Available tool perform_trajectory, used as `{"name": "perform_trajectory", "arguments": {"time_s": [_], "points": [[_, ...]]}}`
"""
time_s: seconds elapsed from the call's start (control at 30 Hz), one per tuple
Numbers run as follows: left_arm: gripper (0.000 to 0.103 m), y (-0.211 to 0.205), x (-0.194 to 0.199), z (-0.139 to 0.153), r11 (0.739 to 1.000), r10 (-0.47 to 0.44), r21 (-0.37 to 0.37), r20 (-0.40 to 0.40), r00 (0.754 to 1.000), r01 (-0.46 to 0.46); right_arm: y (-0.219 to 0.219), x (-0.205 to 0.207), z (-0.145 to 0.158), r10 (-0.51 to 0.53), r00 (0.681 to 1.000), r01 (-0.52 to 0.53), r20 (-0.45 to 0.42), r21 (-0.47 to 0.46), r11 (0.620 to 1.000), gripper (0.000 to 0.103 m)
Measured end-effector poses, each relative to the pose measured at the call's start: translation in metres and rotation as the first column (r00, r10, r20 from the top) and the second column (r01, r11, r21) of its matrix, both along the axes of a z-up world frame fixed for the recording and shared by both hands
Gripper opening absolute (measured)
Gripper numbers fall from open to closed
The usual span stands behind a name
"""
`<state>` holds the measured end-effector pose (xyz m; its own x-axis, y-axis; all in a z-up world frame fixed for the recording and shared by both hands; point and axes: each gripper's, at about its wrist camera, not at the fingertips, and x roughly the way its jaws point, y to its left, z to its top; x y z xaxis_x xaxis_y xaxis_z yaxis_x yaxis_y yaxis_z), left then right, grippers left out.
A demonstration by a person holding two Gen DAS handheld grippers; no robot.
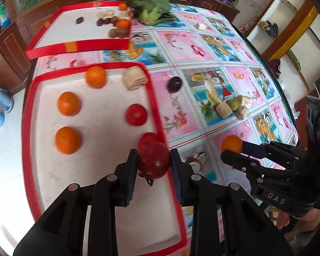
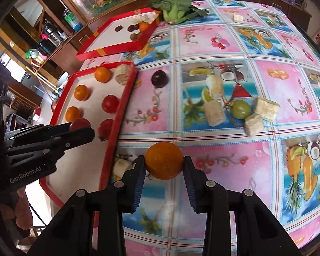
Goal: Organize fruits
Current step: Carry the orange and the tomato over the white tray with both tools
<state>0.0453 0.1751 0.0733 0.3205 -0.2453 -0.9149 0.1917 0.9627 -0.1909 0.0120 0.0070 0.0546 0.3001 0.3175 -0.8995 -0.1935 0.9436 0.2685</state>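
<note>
Gripping a red tomato (image 1: 154, 160) above the near red-rimmed tray (image 1: 32, 111), the left gripper (image 1: 154, 163) is clenched; the right gripper (image 2: 164, 163) clasps an orange (image 2: 164, 160) over the tablecloth (image 2: 224, 160).

From my right wrist cam: my right gripper (image 2: 164, 163) has an orange (image 2: 163, 160) pinched between both pads, hanging over the flowery pink-and-blue tablecloth (image 2: 224, 49). Off to the left my left gripper (image 2: 81, 131) is clamped on a red tomato (image 2: 80, 123) over the near red tray (image 2: 125, 98). That tray holds three oranges in a column, two more tomatoes, plus a pale banana chunk at its far corner. A dark plum (image 2: 159, 78) sits on the cloth just beside the tray. Mid-table there's a green fruit (image 2: 241, 109) touching some peeled banana pieces. The far red tray (image 2: 117, 47) has small fruit bunched in its right corner, with leafy greens (image 2: 175, 6) next to it.
</note>
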Motion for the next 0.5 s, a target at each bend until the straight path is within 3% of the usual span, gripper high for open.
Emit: {"name": "perform_trajectory", "arguments": {"time_s": [0.23, 0.5], "points": [[0.027, 0.051, -0.006, -0.005, 0.994, 0.111, -0.007, -0.015, 0.994, -0.111, 0.033, 0.002, 0.009, 0.070, 0.997, -0.071, 0.018, 0.017, 0.997, 0.036], [0.027, 0.081, -0.001, -0.011, 0.985, 0.168, -0.028, -0.046, 0.985, -0.170, 0.081, -0.002, 0.010, 0.179, 0.984, -0.179, 0.015, 0.029, 0.983, 0.036]]}}
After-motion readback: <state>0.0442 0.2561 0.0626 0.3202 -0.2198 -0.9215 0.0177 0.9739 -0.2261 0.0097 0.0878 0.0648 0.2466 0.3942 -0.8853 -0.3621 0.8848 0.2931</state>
